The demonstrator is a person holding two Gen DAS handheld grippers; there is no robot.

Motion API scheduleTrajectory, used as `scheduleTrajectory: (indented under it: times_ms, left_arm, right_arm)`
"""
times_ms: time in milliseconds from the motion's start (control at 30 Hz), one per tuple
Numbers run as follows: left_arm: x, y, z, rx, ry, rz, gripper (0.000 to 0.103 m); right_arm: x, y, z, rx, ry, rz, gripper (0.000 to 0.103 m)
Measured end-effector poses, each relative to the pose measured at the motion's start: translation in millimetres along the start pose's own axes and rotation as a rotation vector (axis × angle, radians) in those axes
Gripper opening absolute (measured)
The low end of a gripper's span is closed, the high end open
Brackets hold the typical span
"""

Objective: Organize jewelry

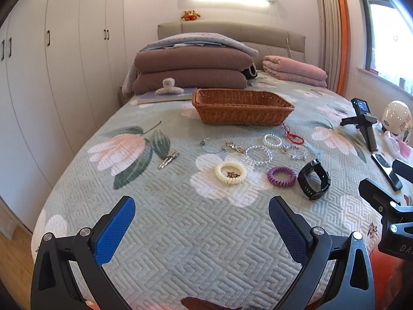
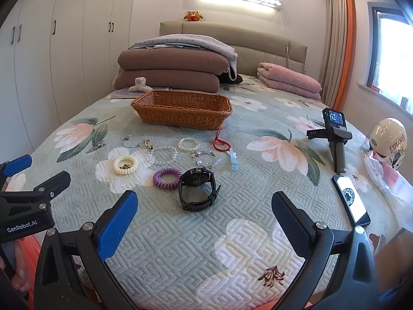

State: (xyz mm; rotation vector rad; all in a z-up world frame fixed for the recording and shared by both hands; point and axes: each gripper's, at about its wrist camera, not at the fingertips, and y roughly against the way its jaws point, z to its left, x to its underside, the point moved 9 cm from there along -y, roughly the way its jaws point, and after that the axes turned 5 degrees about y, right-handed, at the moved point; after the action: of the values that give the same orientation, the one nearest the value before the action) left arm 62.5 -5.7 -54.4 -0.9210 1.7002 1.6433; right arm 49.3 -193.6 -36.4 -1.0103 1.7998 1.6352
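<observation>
On the bed (image 1: 180,232), bracelets (image 1: 258,155) lie before the basket (image 1: 240,111), the watch (image 1: 313,178) to their right.

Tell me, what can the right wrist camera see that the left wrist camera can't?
Only the right wrist view shows the lit screen of the phone and the "GenRobot.AI" label on the left gripper. Only the left wrist view shows the wooden floor. Both show the basket, black watch, purple coil and helmet, with both grippers open above the bedspread.
</observation>
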Motion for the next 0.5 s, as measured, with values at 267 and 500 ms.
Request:
scheduleTrajectory:
  times_ms: [267, 500]
  left_arm:
    - [-0.1, 0.0, 1.9, 0.0, 0.011, 0.005, 0.103]
    - [0.5, -0.8, 2.6, 0.0, 0.017, 0.011, 0.103]
  right_arm:
    - [-0.2, -0.5, 2.1, 0.009, 0.01, 0.0, 0.103]
    - [-0.2, -0.7, 1.1, 0.009, 0.009, -0.002, 0.103]
